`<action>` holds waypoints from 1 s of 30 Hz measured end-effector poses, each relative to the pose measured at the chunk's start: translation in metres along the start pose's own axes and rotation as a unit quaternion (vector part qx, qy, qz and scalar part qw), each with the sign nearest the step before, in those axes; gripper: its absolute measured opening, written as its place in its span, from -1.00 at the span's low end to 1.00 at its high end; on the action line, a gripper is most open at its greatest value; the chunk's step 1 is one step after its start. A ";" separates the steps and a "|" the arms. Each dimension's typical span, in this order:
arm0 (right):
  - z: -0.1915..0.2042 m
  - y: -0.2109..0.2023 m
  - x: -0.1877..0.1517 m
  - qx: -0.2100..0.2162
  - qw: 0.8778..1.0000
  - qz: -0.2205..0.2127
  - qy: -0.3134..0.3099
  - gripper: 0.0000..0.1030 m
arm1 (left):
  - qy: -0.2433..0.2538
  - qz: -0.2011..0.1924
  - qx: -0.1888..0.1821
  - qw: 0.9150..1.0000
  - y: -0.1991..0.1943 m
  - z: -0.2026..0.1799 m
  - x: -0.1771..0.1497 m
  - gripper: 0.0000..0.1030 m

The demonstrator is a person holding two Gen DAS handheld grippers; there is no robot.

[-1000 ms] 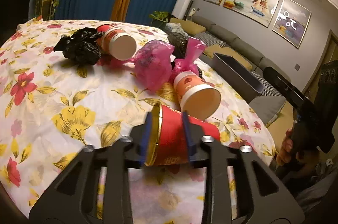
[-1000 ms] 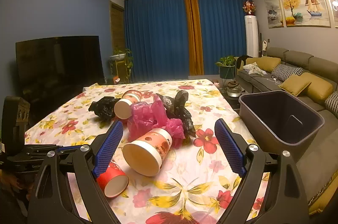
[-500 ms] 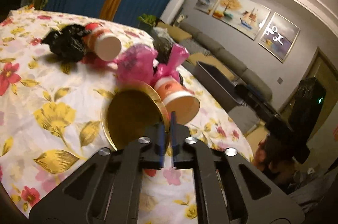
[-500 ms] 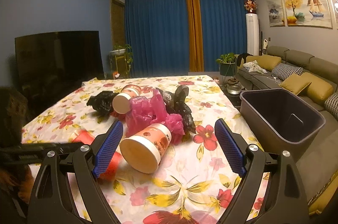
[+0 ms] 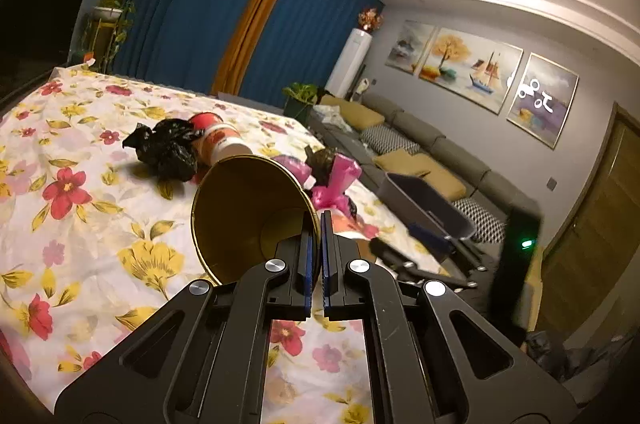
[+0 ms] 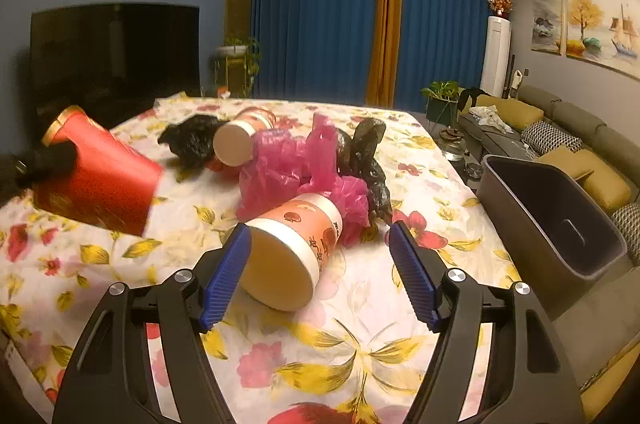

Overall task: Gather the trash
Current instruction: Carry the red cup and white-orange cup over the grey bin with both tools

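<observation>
My left gripper point(image 5: 316, 248) is shut on the rim of a red paper cup with a gold inside point(image 5: 248, 212), held above the floral table; it shows lifted in the right wrist view point(image 6: 100, 176). My right gripper point(image 6: 320, 272) is open, its blue pads either side of an orange-and-white cup point(image 6: 292, 244) lying on the table, not touching it. Behind lie pink bags point(image 6: 296, 164), black bags point(image 6: 192, 140) and a second orange cup point(image 6: 240, 140). A dark grey bin point(image 6: 552, 216) stands to the right of the table.
The floral tablecloth point(image 6: 360, 336) covers the table. A sofa with cushions point(image 6: 580, 144) runs along the right wall behind the bin. A dark TV point(image 6: 112, 52) stands far left. My right gripper shows blurred in the left wrist view point(image 5: 440, 248).
My left gripper closed on the red cup's rim and lifted it off the table, tilting it. My right gripper moved forward and down towards the near orange cup.
</observation>
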State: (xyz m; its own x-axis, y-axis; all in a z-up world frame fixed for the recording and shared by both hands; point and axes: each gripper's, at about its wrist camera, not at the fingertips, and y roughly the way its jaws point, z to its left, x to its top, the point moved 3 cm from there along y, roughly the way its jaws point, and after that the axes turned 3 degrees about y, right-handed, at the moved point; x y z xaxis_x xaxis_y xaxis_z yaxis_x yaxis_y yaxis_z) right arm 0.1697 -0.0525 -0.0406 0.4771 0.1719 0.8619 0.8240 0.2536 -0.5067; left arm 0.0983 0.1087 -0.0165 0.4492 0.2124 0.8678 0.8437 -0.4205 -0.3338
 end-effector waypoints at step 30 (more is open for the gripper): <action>-0.032 -0.020 0.015 0.008 1.000 -0.009 0.028 -0.93 | 0.015 -0.016 0.030 0.999 0.002 -0.025 0.007 -0.95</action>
State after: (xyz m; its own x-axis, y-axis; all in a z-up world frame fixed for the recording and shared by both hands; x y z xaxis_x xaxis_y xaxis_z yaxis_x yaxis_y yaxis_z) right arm 0.1705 -0.0856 -0.0170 0.4796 0.1130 0.8702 0.8277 0.2712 -0.4913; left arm 0.0958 0.0871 -0.0020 0.4132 0.1978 0.8889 0.8742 -0.3596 -0.3263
